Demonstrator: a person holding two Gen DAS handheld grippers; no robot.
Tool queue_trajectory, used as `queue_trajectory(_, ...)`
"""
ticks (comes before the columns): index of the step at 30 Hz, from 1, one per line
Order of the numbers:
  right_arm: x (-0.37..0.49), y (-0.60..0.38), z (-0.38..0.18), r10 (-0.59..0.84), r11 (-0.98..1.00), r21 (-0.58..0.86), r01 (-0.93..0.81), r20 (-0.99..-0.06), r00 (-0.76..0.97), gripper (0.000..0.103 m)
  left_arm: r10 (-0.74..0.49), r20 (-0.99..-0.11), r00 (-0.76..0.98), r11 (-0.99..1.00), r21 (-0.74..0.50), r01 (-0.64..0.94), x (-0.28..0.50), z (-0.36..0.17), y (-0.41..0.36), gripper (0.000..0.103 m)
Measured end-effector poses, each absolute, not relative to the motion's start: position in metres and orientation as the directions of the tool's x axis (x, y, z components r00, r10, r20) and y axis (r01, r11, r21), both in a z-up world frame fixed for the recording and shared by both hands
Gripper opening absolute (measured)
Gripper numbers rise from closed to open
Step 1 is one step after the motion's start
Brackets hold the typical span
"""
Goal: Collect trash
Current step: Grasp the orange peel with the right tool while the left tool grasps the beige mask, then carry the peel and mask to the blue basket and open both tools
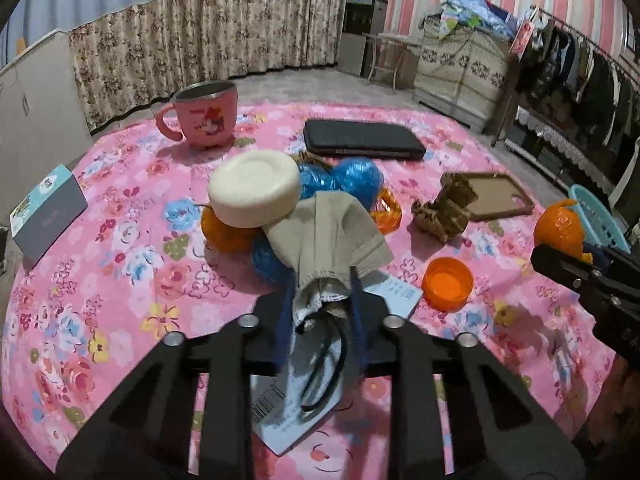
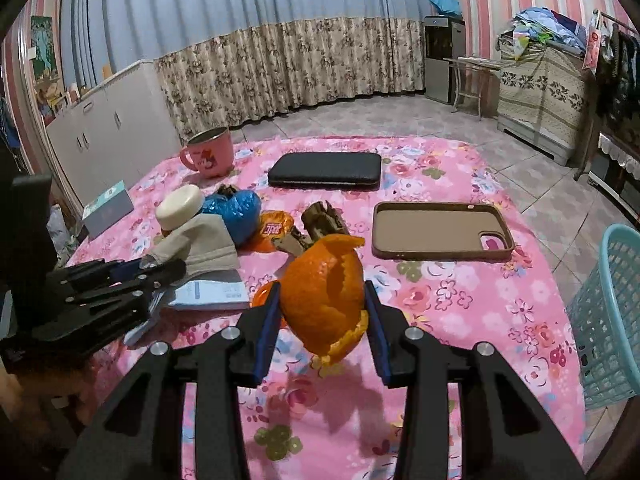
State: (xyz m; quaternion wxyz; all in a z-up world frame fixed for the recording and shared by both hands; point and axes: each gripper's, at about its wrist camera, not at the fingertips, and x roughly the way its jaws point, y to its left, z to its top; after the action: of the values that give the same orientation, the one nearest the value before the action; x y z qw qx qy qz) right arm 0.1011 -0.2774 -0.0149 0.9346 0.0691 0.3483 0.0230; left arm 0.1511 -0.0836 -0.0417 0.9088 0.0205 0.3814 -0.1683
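On the pink floral tablecloth (image 1: 120,248) lies a heap of trash. My left gripper (image 1: 324,304) is shut on the near end of a beige cloth piece (image 1: 332,232) that lies on top of the heap, over a white paper tag (image 1: 280,404) with a black cord. The same gripper (image 2: 160,270) shows at the left of the right wrist view, against the cloth (image 2: 200,246). My right gripper (image 2: 322,312) is shut on an orange peel (image 2: 320,300) and holds it above the cloth. It appears at the far right of the left wrist view with the peel (image 1: 560,228).
The heap holds a white round disc (image 1: 254,188), blue plastic bags (image 1: 348,178), an orange wrapper (image 1: 390,210), crumpled cardboard (image 1: 444,208) and an orange cap (image 1: 447,283). A pink mug (image 1: 204,118), black case (image 1: 360,138), brown phone case (image 2: 440,230) and small box (image 1: 46,210) stand around. A teal basket (image 2: 608,320) is off the table's right edge.
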Motion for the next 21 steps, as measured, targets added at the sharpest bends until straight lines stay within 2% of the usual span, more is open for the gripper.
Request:
queue_trajectory(6,0.093,-0.286,-0.007,0.098,0.985,0.172,0.011,-0.617,0.781,0.039,-0.362,-0.606,0.708,0.928,-0.158,0.339,0.131,-0.018,-0.07,0.018)
queue_trajectory(10,0.086,-0.29,0.004,0.097,0.984,0.176,0.009,-0.581,0.808,0.039,-0.378,-0.561,0.736,0.921,-0.15,0.359,0.118,-0.006,-0.07,0.018)
queue_trajectory(21,0.074,-0.298,0.031,0.077,0.987,0.16,0.004,-0.496,0.865,0.039,-0.364,-0.503,0.784,0.928,-0.124,0.351,0.111,0.015,-0.068,0.018)
